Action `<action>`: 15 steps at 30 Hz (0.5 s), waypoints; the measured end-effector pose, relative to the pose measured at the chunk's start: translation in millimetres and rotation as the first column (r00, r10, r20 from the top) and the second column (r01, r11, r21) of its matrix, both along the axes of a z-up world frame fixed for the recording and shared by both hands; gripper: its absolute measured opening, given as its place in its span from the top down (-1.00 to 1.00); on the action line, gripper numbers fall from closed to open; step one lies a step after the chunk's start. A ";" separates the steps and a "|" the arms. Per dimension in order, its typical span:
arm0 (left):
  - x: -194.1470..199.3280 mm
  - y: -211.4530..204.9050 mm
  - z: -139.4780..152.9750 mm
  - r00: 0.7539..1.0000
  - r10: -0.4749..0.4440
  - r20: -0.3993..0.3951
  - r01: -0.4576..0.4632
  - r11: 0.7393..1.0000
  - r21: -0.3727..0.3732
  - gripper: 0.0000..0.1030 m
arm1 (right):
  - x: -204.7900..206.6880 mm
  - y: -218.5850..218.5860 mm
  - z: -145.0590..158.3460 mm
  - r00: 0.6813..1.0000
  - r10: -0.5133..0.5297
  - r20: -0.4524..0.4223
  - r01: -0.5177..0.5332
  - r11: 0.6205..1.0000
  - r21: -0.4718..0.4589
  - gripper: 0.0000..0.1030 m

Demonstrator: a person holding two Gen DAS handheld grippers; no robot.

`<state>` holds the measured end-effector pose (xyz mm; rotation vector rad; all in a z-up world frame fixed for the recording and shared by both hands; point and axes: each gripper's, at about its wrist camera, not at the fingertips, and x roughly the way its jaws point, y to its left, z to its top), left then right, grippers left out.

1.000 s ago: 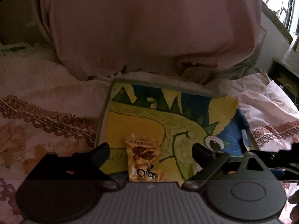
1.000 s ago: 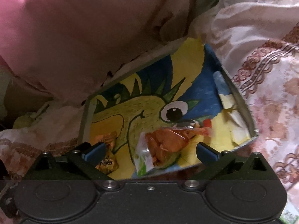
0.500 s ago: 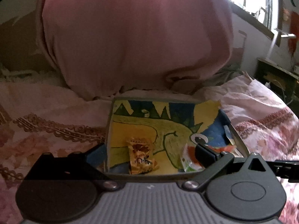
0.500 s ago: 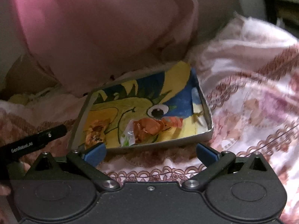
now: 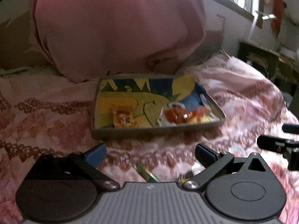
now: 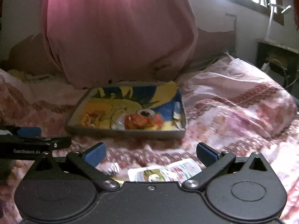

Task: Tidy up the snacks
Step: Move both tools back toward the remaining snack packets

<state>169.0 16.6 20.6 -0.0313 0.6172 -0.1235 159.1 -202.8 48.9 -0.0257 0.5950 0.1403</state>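
Observation:
A shallow grey tray (image 5: 157, 129) lined with a yellow, green and blue dinosaur drawing lies on the bed; it also shows in the right wrist view (image 6: 123, 133). In it lie an orange snack packet (image 5: 124, 119) (image 6: 90, 118) at the left and a clear packet of orange-red snacks (image 5: 175, 114) (image 6: 140, 121) at the right. My left gripper (image 5: 150, 155) is open and empty, well short of the tray. My right gripper (image 6: 150, 153) is open and empty above a white snack packet (image 6: 164, 172) on the bedsheet. A green packet edge (image 5: 147, 174) shows under the left gripper.
The bed has a pink patterned sheet (image 6: 233, 115). A large pink pillow (image 5: 115, 28) stands right behind the tray. The right gripper shows at the right edge of the left wrist view (image 5: 280, 143). A dark side table (image 6: 276, 56) and window are at the far right.
Both grippers have pulled back from the tray, which now looks smaller and farther. Loose packets on the sheet have come into view under the grippers.

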 end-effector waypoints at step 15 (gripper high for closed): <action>-66.4 -23.7 -9.3 0.999 -0.043 -0.015 0.044 0.995 0.085 -0.99 | -63.6 -21.2 1.6 0.994 -0.104 -0.030 0.105 0.993 0.054 -0.99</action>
